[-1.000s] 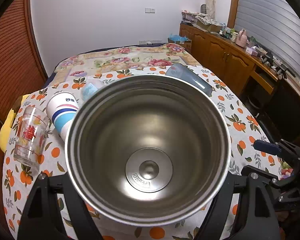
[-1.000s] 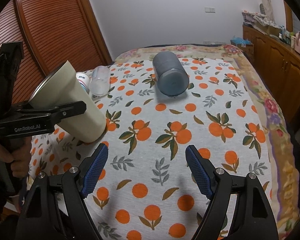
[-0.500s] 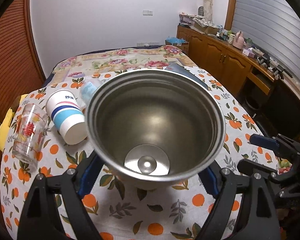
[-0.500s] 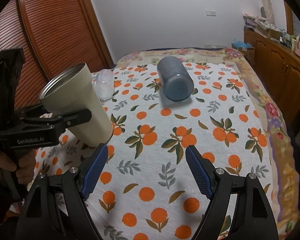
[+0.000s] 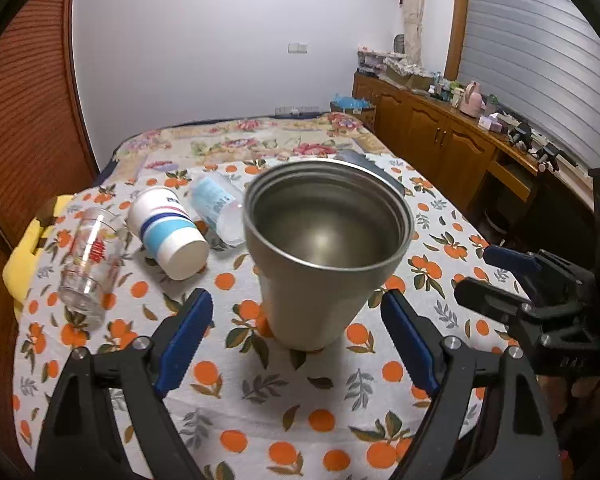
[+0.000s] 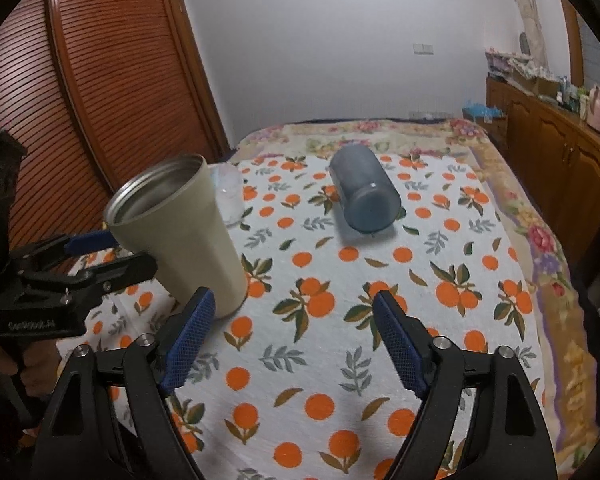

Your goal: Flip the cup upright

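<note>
A beige steel tumbler (image 5: 320, 264) stands mouth-up on the orange-print tablecloth (image 5: 260, 392), leaning slightly in the right wrist view (image 6: 180, 232). My left gripper (image 5: 296, 340) is open, its blue pads apart on either side of the tumbler's base and just in front of it, not touching. It shows from the side in the right wrist view (image 6: 100, 256). My right gripper (image 6: 296, 340) is open and empty above the cloth, right of the tumbler.
A striped paper cup (image 5: 168, 236), a clear printed glass (image 5: 88, 264) and a clear plastic cup (image 5: 220, 208) lie on their sides at the left. A grey-blue cup (image 6: 364, 188) lies on its side further back. Wooden cabinets (image 5: 440, 144) stand at the right.
The tumbler, held tilted in my left gripper, has been turned mouth-up and set on the cloth. My left gripper has opened and drawn back from it. The right gripper has stayed open.
</note>
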The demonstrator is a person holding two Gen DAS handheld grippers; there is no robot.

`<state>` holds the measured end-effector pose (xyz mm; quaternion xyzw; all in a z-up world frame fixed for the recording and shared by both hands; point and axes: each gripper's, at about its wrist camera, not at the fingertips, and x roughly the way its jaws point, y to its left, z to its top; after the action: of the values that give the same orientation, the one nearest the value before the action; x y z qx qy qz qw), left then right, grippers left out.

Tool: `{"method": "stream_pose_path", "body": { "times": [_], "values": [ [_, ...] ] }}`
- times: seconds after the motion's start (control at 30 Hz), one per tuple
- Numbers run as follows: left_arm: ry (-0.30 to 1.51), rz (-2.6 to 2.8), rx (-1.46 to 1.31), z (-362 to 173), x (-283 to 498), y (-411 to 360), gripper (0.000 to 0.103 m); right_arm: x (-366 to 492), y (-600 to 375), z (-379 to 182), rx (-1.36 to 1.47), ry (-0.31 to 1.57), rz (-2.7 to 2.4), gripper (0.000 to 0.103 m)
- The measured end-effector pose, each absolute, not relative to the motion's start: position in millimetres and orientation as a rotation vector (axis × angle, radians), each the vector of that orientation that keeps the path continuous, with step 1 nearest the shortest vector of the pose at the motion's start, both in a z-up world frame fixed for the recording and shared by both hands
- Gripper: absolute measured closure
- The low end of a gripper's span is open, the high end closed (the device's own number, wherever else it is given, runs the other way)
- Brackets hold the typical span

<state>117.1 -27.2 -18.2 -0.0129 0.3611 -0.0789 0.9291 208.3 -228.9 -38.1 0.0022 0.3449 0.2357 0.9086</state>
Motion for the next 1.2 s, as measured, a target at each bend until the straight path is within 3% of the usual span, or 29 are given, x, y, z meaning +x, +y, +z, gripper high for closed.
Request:
{"method": "stream_pose_path", "body": {
  "times": [0.27, 0.53, 0.73, 1.2],
  "values": [
    [0.66, -0.113, -0.015, -1, 93, -7, 0.015, 196, -220, -25, 0.024, 0.641, 0.484, 0.013],
    [0.563, -0.052, 0.025, 8, 71, 5, 0.012, 177, -216, -14, 0.022, 0.548, 0.427, 0.0],
    [0.544, -0.042, -0.01, 7, 61, 12, 0.005, 164, -214, -8, -0.002, 0.505, 0.388, 0.0],
    [0.543, 0.0, -0.03, 2, 46, 18, 0.004, 150, -213, -8, -0.019, 0.458, 0.351, 0.0]
  ]
}}
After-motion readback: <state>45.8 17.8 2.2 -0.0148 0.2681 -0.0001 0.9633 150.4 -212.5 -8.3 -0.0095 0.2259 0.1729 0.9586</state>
